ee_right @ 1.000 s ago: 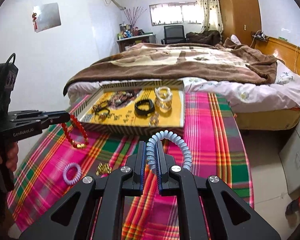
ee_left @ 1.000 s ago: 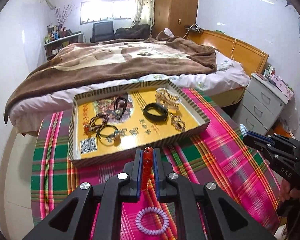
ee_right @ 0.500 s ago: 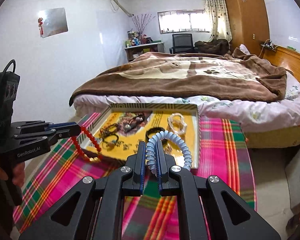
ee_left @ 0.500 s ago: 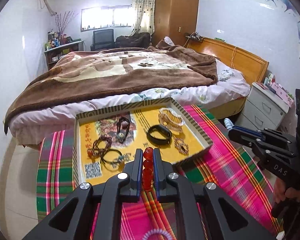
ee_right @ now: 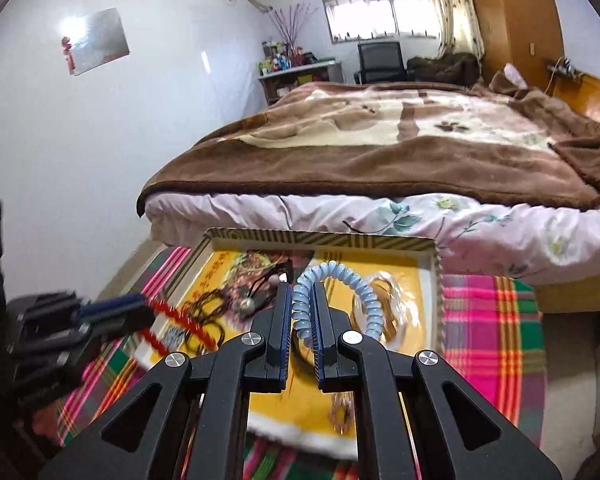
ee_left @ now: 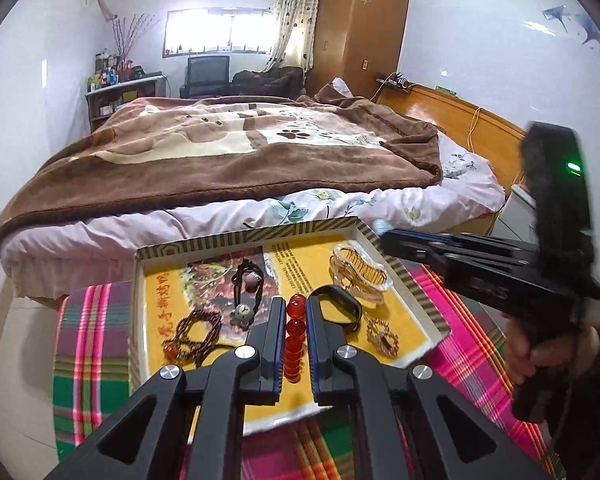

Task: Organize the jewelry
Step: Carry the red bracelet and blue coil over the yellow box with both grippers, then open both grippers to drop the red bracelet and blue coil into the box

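Note:
My left gripper (ee_left: pixel 295 304) is shut on a red bead bracelet (ee_left: pixel 294 326) and hangs over the near part of the yellow striped-rim tray (ee_left: pixel 244 238). The right wrist view shows the left gripper (ee_right: pixel 140 310) at the left, the red bracelet (ee_right: pixel 176 318) dangling from it. My right gripper (ee_right: pixel 302 292) is shut on a pale blue spiral hair tie (ee_right: pixel 352 282), above the tray (ee_right: pixel 320 239). In the left wrist view the right gripper (ee_left: pixel 384 236) reaches over the tray's right rim. In the tray lie a black band (ee_left: pixel 342 306), a clear hair claw (ee_left: pixel 358 276) and a cord pendant (ee_left: pixel 246 292).
The tray rests on a pink and green plaid cloth (ee_left: pixel 88 360). Right behind it is a bed with a brown blanket (ee_left: pixel 220 160). A person's hand (ee_left: pixel 540 354) holds the right gripper's handle. A brown bead bracelet (ee_left: pixel 196 328) and a gold brooch (ee_left: pixel 382 334) also lie in the tray.
Both grippers have moved forward from above the plaid cloth to above the tray, each still holding its piece. The purple hair tie on the cloth has dropped out of view.

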Demonstrator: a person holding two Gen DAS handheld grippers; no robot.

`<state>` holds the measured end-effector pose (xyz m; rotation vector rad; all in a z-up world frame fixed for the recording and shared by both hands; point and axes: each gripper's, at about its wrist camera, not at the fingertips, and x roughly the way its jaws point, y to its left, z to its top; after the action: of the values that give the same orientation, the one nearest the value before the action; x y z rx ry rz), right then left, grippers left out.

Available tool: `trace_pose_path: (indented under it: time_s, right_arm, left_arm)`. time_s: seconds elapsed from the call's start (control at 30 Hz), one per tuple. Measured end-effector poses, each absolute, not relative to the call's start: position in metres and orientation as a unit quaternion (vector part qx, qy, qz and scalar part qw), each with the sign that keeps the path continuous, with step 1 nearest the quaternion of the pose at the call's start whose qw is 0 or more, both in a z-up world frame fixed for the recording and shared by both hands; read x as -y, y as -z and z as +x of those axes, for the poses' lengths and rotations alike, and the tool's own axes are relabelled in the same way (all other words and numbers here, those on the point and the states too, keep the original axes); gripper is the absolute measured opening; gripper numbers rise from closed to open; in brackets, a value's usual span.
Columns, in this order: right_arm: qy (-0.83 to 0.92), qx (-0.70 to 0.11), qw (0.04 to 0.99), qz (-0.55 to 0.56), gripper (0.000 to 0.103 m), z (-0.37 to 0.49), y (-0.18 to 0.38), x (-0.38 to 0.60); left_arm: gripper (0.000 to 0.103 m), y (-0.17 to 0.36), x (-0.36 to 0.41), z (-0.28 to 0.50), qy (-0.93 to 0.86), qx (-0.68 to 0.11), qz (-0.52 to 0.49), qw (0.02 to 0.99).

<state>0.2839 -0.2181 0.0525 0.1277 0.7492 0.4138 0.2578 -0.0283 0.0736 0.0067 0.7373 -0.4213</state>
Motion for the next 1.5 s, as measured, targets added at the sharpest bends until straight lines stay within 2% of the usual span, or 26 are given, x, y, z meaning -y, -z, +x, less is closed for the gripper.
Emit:
trace_pose_path:
  time_s: [0.47, 0.77, 1.2, 1.37, 1.5]
  right_arm:
    - [-0.198, -0.456, 0.866, 0.046, 0.009, 0.380, -0.004, 0.189]
    - [-0.179, -0.492, 0.852, 0.002, 0.009, 0.396, 0.018, 0.168]
    - [-0.176, -0.505, 0.845, 0.017, 0.012, 0.399, 0.029, 0.169]
    - [-0.173, -0.502, 0.847, 0.024, 0.016, 0.397, 0.028, 0.172]
    - [-0.176, -0.496, 0.850, 0.029, 0.018, 0.393, 0.022, 0.173]
  left_arm:
    - [0.010, -0.030, 0.029, 0.306, 0.201, -0.395, -0.017, 0.896]
    - [0.010, -0.008, 0.021, 0.315, 0.176, -0.415, -0.009, 0.893]
    - [0.010, 0.008, 0.013, 0.324, 0.158, -0.435, -0.018, 0.886]
    - [0.020, 0.009, 0.013, 0.323, 0.154, -0.437, -0.017, 0.886]
    - [0.035, 0.006, 0.013, 0.319, 0.157, -0.436, -0.021, 0.886]
